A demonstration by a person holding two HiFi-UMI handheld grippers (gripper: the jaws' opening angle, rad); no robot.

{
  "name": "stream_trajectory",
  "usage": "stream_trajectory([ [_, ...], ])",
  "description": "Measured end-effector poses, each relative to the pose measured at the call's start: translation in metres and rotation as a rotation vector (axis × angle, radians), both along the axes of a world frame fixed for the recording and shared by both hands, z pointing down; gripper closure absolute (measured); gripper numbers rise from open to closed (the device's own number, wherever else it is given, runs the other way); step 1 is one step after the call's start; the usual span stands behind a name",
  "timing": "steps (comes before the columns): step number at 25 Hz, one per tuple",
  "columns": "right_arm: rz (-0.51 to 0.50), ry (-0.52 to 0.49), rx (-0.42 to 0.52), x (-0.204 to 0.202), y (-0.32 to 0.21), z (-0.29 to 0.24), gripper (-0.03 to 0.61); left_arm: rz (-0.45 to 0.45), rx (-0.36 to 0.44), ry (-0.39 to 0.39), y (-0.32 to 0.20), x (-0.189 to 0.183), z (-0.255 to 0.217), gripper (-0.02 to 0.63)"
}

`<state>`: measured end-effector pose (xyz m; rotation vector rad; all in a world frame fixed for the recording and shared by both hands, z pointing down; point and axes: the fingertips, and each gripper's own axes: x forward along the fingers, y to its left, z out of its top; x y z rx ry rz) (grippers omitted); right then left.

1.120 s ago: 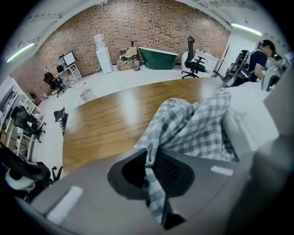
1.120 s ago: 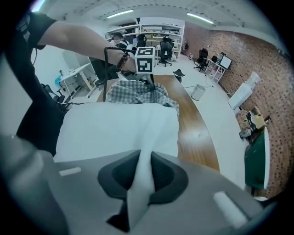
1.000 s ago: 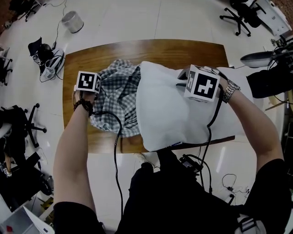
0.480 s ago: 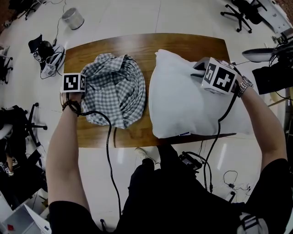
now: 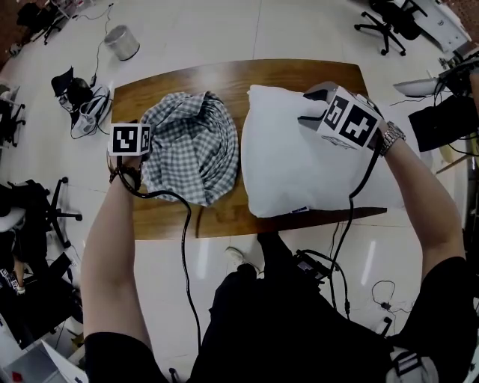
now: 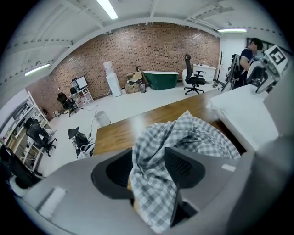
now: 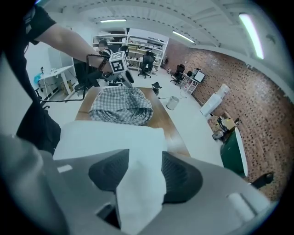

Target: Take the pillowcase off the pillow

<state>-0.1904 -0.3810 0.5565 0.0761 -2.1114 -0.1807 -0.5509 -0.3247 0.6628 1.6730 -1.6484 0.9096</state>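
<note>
Head view: pillowcase [image 5: 191, 146] beside pillow [image 5: 288, 168]

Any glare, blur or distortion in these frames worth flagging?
Head view: strong fisheye, glare streaks on the floor and wooden table. Left gripper view: dark corners, checked pillowcase soft up close. Right gripper view: same corners, white pillow nearly featureless.

pillowcase [image 5: 191, 146] left of pillow [image 5: 299, 161], both on table [image 5: 247, 75]

Wooden table [image 5: 187, 81], white bin [image 5: 122, 42] off its far-left corner, black office chair [image 5: 385, 18] beyond
</note>
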Motion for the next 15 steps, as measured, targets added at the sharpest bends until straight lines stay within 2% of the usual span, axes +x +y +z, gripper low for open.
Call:
stream_trajectory([
  [6,-0.007,-0.027,0.048,-0.003,0.06,-0.016,0.357,0.084,0.053,-0.013,0.038,0.04,-0.018,0.388],
  [15,0.011,-0.087,0.083,-0.016,0.161,-0.022,0.357,0.218,0.16,0.03,0.098,0.122,-0.05,0.39],
])
